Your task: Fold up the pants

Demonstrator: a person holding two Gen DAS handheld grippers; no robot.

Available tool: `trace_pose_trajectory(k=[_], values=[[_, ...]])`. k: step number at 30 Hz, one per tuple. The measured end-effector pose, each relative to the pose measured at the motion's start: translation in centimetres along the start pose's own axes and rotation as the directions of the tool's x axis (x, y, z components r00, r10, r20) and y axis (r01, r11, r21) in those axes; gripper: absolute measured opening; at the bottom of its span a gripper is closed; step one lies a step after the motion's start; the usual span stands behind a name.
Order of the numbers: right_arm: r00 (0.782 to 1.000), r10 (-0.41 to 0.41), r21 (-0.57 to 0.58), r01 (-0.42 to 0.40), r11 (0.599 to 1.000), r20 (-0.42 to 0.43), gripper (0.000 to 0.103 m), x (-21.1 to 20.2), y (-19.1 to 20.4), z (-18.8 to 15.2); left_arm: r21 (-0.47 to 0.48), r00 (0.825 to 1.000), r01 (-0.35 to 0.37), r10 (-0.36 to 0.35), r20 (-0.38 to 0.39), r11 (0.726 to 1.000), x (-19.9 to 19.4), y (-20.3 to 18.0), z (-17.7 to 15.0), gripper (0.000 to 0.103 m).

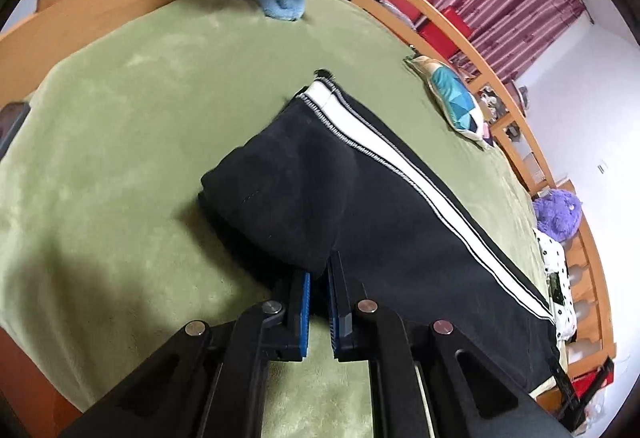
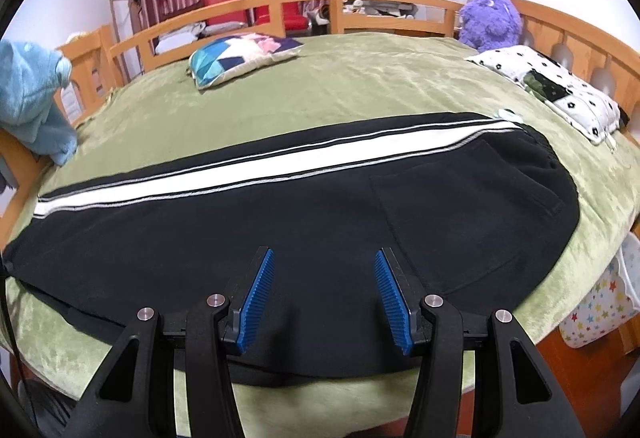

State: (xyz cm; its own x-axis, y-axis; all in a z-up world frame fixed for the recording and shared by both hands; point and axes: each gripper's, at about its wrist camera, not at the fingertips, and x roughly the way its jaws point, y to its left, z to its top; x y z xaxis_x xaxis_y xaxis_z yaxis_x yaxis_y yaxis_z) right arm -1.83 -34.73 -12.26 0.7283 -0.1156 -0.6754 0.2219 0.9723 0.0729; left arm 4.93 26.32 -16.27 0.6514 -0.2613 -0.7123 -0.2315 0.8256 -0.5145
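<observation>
On a green-blanketed bed [image 2: 360, 94], your left tool [image 1: 318, 278] pinches a lifted fold of the black pants [image 1: 288, 194], its blue pads [image 1: 305, 302] drawn close on the cloth, while your right tool [image 2: 324, 278] hovers spread and empty above the garment's near edge. The pants [image 2: 280, 230] lie lengthwise across the bed, white side stripe [image 2: 248, 174] along the far edge, the waist end toward 2 o'clock in the right view; in the left view the raised fold sits at 12 o'clock just ahead of the pads. The risk from here, as a judgement: the thick fleece could slip from that narrow pinch and the fold could fall askew, or the lower layer could drag and bunch because the right tool pins nothing. A patterned pillow [image 2: 240, 54] lies well apart at 11 o'clock.
</observation>
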Motion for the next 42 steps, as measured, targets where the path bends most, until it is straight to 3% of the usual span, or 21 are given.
trace_pose_trajectory(k=[4, 6, 8, 13, 18, 23, 26, 27, 29, 30, 31, 32, 34, 37, 38, 39, 40, 42], values=[[1.0, 0.009, 0.043, -0.009, 0.999, -0.001, 0.054, -0.6, -3.1, -1.1, 0.042, 0.994, -0.104, 0.105, -0.037, 0.994, 0.8, -1.7, -0.9, 0.017], [1.0, 0.011, 0.08, -0.011, 0.997, -0.008, 0.054, -0.7, -5.0, -1.9, 0.07, 0.991, -0.126, 0.128, -0.031, 0.99, 0.7, -2.8, -1.8, 0.04], [1.0, -0.005, 0.135, 0.007, 0.991, -0.013, 0.056, -0.8, -7.9, -2.9, 0.085, 0.991, -0.126, 0.129, -0.037, 0.988, 0.7, -3.9, -2.9, 0.056], [0.999, -0.028, 0.271, 0.04, 0.962, -0.047, 0.062, 0.2, -14.8, -4.2, 0.119, 0.988, -0.145, 0.151, -0.042, 0.982, 1.1, -6.7, -5.0, 0.057], [0.999, 0.0, 0.386, 0.013, 0.923, -0.035, 0.072, 2.8, -20.8, -2.9, 0.123, 0.986, -0.146, 0.155, -0.064, 0.982, 1.6, -9.1, -6.6, 0.057], [0.994, 0.103, 0.556, -0.098, 0.825, 0.023, 0.077, 7.3, -26.7, 0.0, 0.145, 0.986, -0.147, 0.157, -0.059, 0.978, 2.4, -11.5, -7.5, 0.057], [0.974, 0.227, 0.632, -0.189, 0.752, 0.021, 0.078, 11.1, -28.8, 1.8, 0.158, 0.988, -0.134, 0.144, -0.052, 0.978, 2.6, -13.0, -7.6, 0.057], [0.972, 0.234, 0.65, -0.193, 0.735, 0.024, 0.078, 11.9, -29.1, 2.2, 0.164, 0.988, -0.136, 0.146, -0.051, 0.977, 2.7, -13.5, -7.6, 0.057], [0.982, 0.186, 0.686, -0.138, 0.714, 0.004, 0.068, 13.0, -29.6, 3.3, 0.171, 0.987, -0.141, 0.151, -0.046, 0.975, 2.8, -14.2, -7.5, 0.057], [0.989, 0.146, 0.696, -0.096, 0.712, -0.013, 0.049, 13.2, -29.8, 4.1, 0.175, 0.988, -0.142, 0.151, -0.042, 0.974, 2.8, -14.6, -7.4, 0.057], [0.988, 0.149, 0.663, -0.093, 0.743, -0.028, 0.03, 13.2, -29.7, 5.6, 0.18, 0.988, -0.141, 0.15, -0.04, 0.974, 2.7, -14.9, -7.3, 0.057], [0.984, 0.175, 0.616, -0.129, 0.777, -0.014, 0.025, 12.8, -29.5, 7.2, 0.185, 0.988, -0.142, 0.151, -0.037, 0.973, 2.7, -15.1, -7.3, 0.057], [0.985, 0.158, 0.499, -0.168, 0.85, 0.063, 0.022, 9.8, -28.8, 10.6, 0.194, 0.989, -0.141, 0.149, -0.024, 0.971, 2.3, -15.5, -7.1, 0.057], [0.973, 0.129, 0.411, -0.199, 0.89, 0.191, 0.023, 6.0, -29.4, 13.2, 0.194, 0.99, -0.136, 0.14, -0.009, 0.972, 2.0, -15.4, -7.1, 0.057], [0.981, 0.087, 0.408, -0.153, 0.9, 0.176, 0.025, 6.3, -30.0, 13.3, 0.188, 0.991, -0.126, 0.13, -0.01, 0.974, 2.0, -15.1, -7.3, 0.057], [0.99, 0.055, 0.409, -0.103, 0.907, 0.127, 0.037, 7.2, -30.6, 12.9, 0.183, 0.992, -0.123, 0.127, -0.014, 0.975, 2.0, -14.9, -7.4, 0.057], [0.998, 0.023, 0.408, -0.044, 0.912, 0.056, 0.055, 8.7, -31.1, 12.2, 0.177, 0.991, -0.124, 0.13, -0.024, 0.977, 2.2, -14.6, -7.6, 0.057], [0.997, -0.031, 0.408, 0.059, 0.911, -0.076, 0.06, 11.2, -31.9, 10.4, 0.168, 0.991, -0.122, 0.131, -0.043, 0.978, 2.6, -14.0, -7.9, 0.057]])
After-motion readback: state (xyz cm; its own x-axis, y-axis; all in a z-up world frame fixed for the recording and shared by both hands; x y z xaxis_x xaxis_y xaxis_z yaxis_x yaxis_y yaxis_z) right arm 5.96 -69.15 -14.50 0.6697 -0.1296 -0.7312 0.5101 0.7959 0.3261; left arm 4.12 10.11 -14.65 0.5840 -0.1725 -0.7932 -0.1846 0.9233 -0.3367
